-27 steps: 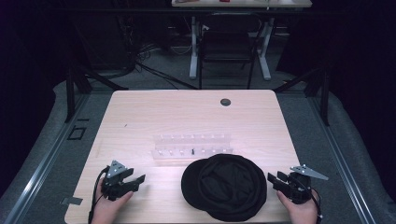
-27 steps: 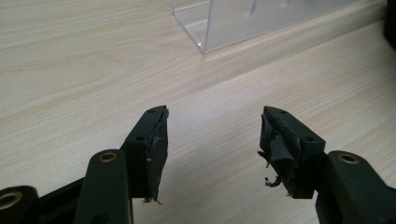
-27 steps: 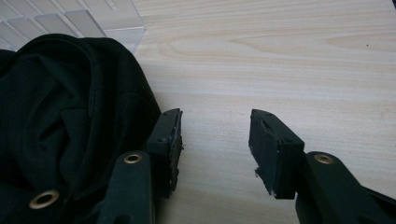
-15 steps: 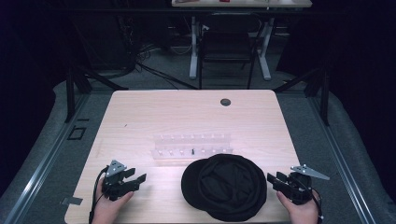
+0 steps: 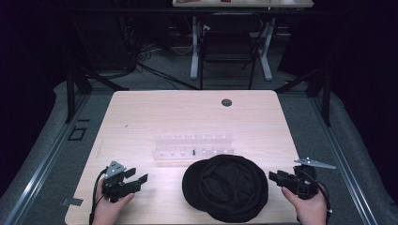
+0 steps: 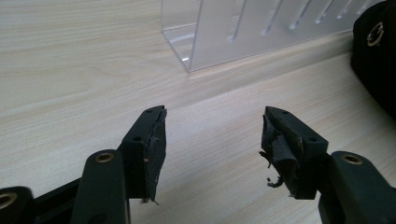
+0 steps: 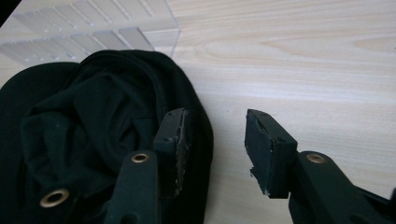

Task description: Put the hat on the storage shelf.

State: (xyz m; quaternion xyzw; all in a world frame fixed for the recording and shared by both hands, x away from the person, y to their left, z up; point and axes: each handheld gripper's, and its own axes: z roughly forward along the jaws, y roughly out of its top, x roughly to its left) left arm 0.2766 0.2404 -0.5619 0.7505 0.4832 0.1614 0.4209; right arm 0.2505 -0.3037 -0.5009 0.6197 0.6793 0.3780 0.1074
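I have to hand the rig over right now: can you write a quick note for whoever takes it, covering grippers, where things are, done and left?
Left gripper: open, holding nothing, low over the table at its near left.
Right gripper: open, holding nothing, just right of the black cap, one jaw at its edge.
Cap: crumpled at the table's near edge, inside up, touching the front of the clear slotted rack.
Done: nothing gripped yet.
Left: probably close on the cap's right edge first; the left gripper has farther to travel.
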